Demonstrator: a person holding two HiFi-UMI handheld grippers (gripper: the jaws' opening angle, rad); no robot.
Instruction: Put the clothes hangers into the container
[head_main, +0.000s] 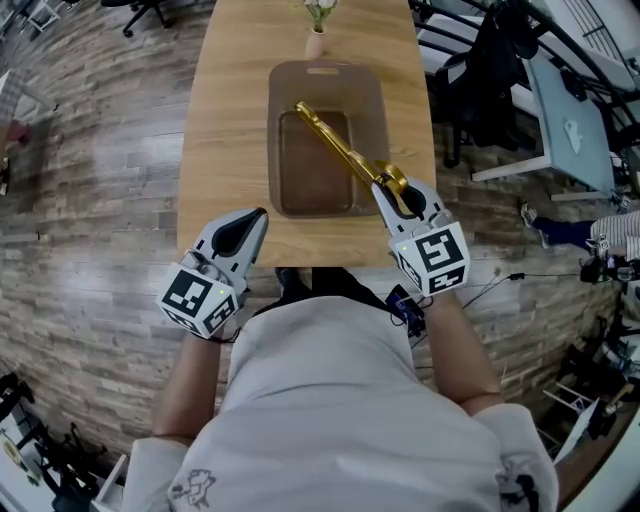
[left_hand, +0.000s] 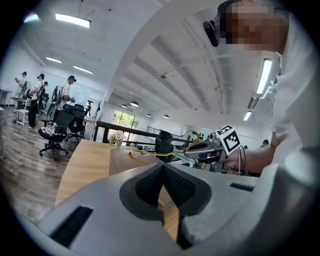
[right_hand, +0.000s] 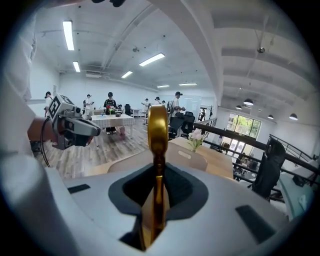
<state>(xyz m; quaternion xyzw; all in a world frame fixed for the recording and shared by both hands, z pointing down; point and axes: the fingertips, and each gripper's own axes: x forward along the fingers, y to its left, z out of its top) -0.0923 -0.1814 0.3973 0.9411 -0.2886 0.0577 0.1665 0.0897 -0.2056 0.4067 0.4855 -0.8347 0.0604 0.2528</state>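
1. The left gripper (head_main: 258, 215) hovers by the near edge of the wooden table (head_main: 225, 120), left of the container's near-left corner. In its own view its pads meet with nothing between them (left_hand: 163, 167).
2. The container (head_main: 277, 120), a translucent brown tray, lies lengthwise down the middle of the table. A small vase (head_main: 315, 42) of flowers stands just beyond its far rim.
3. The golden hanger (head_main: 340, 143) lies slantwise over the container. Its long axis runs from the container's near-right corner toward the far-left part of its inside, and its free end points away from the person. Whether that end touches the container's floor cannot be told.
4. The right gripper (head_main: 398, 192) is at the container's near-right corner, clamped on the hanger's near end. In its own view the gold metal (right_hand: 157, 130) stands upright between its pressed jaws (right_hand: 159, 170).
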